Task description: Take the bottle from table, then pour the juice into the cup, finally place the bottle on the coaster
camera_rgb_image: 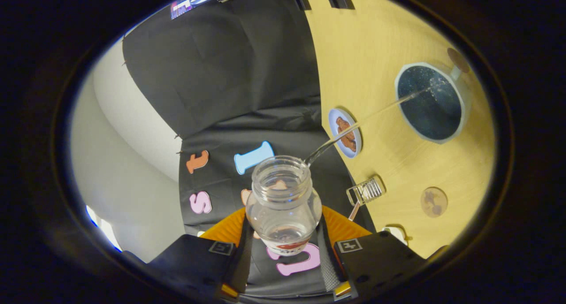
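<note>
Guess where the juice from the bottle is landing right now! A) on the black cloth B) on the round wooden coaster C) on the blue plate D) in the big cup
D: the thin stream runs from the mouth of the bottle, which the gripper holds between its fingers, and splashes inside the cup.

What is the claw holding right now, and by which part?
The claw is shut on the clear bottle, gripping its lower body near the base, while a thin stream runs from its open mouth into the cup.
</note>
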Tool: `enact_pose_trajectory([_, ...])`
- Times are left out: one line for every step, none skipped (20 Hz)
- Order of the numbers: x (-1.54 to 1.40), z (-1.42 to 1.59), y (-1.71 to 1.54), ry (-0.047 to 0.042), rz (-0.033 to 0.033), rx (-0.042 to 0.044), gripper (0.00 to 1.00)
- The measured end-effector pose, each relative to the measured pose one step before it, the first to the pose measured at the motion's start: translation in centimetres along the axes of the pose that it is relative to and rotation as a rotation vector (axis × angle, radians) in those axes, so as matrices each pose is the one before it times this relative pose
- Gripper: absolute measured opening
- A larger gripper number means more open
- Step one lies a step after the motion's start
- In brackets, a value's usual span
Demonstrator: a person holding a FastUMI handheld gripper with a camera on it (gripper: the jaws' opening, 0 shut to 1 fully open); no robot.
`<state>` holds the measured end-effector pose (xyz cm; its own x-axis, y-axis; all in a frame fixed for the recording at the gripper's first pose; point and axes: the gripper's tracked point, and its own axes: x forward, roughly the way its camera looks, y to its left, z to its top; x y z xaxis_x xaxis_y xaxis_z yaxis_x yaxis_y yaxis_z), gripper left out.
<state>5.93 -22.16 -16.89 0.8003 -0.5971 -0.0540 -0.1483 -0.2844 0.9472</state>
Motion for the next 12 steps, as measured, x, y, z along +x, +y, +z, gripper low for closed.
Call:
enact_pose_trajectory([0.047,0.375,-0.041,-0.00846,0.00079,0.00493,0.69])
enact_pose_trajectory([-0.033,0.083,-0.034,-0.0033,-0.00025,0.00509,0.69])
enact_pose_trajectory([-0.006,-0.004,0.09,-0.0006,0.00009,0.00077,0.69])
enact_pose_trajectory([-0.057,0.04,-0.061,-0.00099,-0.00127,-0.00261,0.69])
enact_pose_trajectory([0.004,0.09,0.017,-0.00034,0.00066,-0.00178,0.69])
enact_pose_trajectory([0.007,0.015,-0.126,0.00021,-0.00305,-0.00124,0.69])
enact_pose_trajectory([-0.004,0.017,-0.089,-0.0006,-0.00076,-0.00017,0.69])
enact_pose_trajectory([-0.014,0.056,0.059,-0.00141,-0.00119,-0.00044,0.69])
enact_pose_trajectory([0.048,0.112,-0.095,-0.00263,-0.00111,-0.00067,0.69])
enact_pose_trajectory([0.04,0.001,-0.111,0.00211,-0.00146,0.00097,0.69])
enact_pose_trajectory([0.008,-0.003,-0.171,0.00188,-0.00345,0.00043,0.69])
enact_pose_trajectory([0.06,0.153,-0.122,0.00216,-0.00365,-0.0017,0.69])
